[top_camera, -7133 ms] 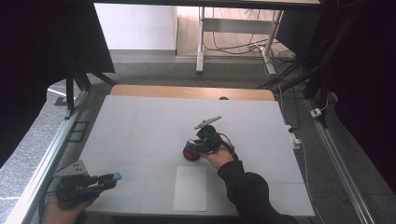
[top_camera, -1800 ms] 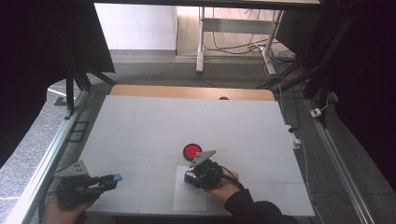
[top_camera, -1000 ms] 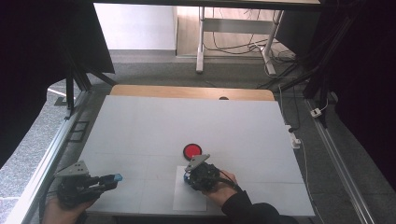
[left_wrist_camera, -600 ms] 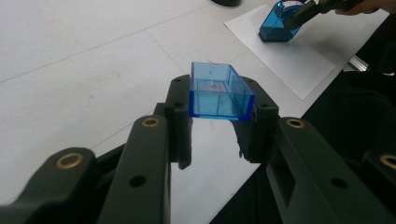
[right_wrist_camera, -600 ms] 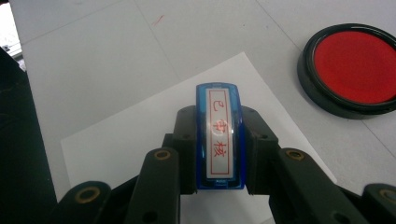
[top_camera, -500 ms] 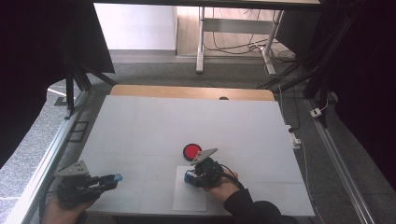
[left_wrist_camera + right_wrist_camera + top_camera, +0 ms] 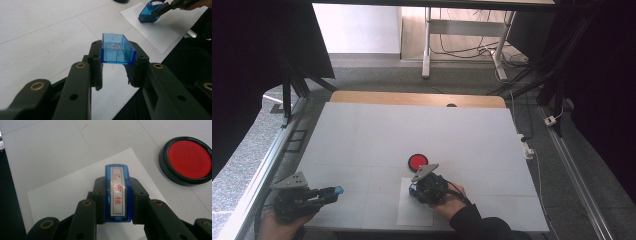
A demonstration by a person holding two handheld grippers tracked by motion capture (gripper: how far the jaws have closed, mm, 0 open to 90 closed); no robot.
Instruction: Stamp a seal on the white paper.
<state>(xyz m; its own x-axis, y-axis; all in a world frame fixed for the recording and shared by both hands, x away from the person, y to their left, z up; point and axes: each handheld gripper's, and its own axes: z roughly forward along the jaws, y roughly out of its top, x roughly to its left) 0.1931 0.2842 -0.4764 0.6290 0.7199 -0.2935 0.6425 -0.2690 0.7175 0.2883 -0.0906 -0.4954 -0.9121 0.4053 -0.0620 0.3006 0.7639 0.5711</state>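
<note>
**Blue Cap in My Left Jaws, Stamp in My Right Over White Paper**

At the lower left of the high view, my left gripper (image 7: 324,192) is clamped on a blue cap (image 7: 117,49), its hollow side up, over the white table (image 7: 362,135). Low and centre, a white sheet of paper (image 7: 414,215) lies on that table, and my right gripper (image 7: 414,187) is closed on a blue stamp (image 7: 117,192) above it, red characters on the stamp's label. Just above and right of the paper's far edge sits a round red ink pad (image 7: 417,161).
</note>
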